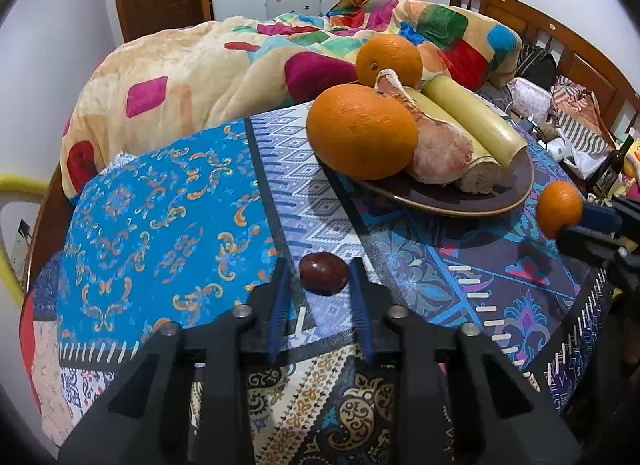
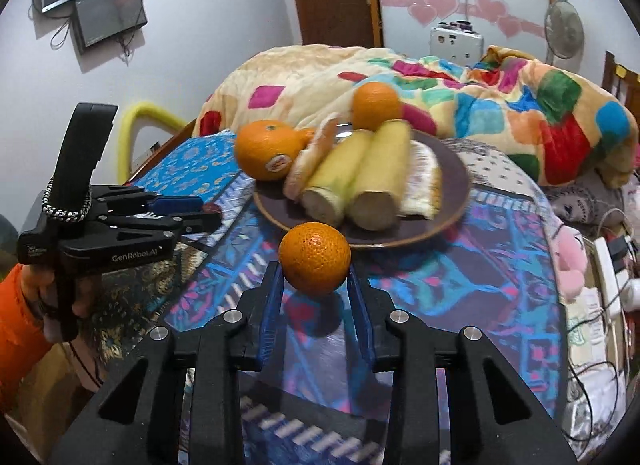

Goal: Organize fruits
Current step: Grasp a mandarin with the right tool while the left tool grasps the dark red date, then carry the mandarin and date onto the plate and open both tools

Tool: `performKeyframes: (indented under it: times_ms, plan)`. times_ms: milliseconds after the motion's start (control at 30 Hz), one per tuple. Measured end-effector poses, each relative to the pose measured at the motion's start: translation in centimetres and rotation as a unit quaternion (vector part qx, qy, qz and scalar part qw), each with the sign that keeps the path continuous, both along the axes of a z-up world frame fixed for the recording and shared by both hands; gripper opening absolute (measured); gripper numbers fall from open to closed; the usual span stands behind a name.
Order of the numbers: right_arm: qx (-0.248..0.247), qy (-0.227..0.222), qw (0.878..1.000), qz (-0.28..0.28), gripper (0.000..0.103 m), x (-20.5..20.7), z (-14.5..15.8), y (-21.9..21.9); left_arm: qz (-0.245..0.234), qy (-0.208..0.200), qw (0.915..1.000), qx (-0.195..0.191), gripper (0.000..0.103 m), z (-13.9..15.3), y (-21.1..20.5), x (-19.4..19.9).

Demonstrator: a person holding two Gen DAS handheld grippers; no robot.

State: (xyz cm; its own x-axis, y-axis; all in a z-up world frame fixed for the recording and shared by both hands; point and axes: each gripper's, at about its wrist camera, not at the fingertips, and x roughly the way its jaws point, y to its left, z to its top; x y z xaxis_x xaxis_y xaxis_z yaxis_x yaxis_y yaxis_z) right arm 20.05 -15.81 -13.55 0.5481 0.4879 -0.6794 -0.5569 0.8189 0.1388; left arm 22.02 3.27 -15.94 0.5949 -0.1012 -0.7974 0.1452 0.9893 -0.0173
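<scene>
Plate (image 2: 452, 201) already loaded (oranges, cane pieces); right gripper (image 2: 316, 285) clamps small orange (image 2: 315, 263), undelivered; left gripper (image 1: 320, 279) pinches dark fruit (image 1: 323, 273), still tabled.

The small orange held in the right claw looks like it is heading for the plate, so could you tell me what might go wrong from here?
1. The plate is crowded with two oranges, cane pieces and peeled fruit, so the small orange in the right claw may roll off.
2. It sits near the fingertips and could slip.
3. The left claw closes on a dark red fruit that is small and could pop out.
</scene>
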Motion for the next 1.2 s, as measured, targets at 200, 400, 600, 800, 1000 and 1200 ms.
performKeyframes:
  times_ms: [200,400,600,800,1000,1200]
  plan:
    - [-0.002,-0.008,1.000,-0.027,0.030,0.6,0.2,-2.3,0.007,-0.006,1.0000,0.001,0.017,0.7,-0.8,-0.2]
    - [0.006,-0.016,0.999,-0.047,0.030,1.8,0.8,-3.6,-0.019,-0.038,0.9991,-0.010,0.017,2.9,-3.1,-0.9]
    - [0.004,-0.028,0.998,-0.058,0.030,3.2,1.2,-4.3,-0.033,-0.051,0.9980,-0.016,0.017,3.7,-4.6,0.1]
    - [0.005,-0.021,0.998,-0.057,0.030,4.9,1.0,-4.1,-0.031,-0.045,0.9982,-0.024,0.017,3.3,-4.7,1.4]
    - [-0.013,-0.022,0.999,-0.043,0.030,5.1,0.2,-2.6,-0.036,-0.039,0.9982,-0.030,0.017,3.0,-5.0,2.0]
    - [-0.021,-0.023,0.998,-0.052,0.031,5.4,-0.3,-2.5,-0.039,-0.044,0.9981,-0.015,0.017,2.7,-5.6,1.9]
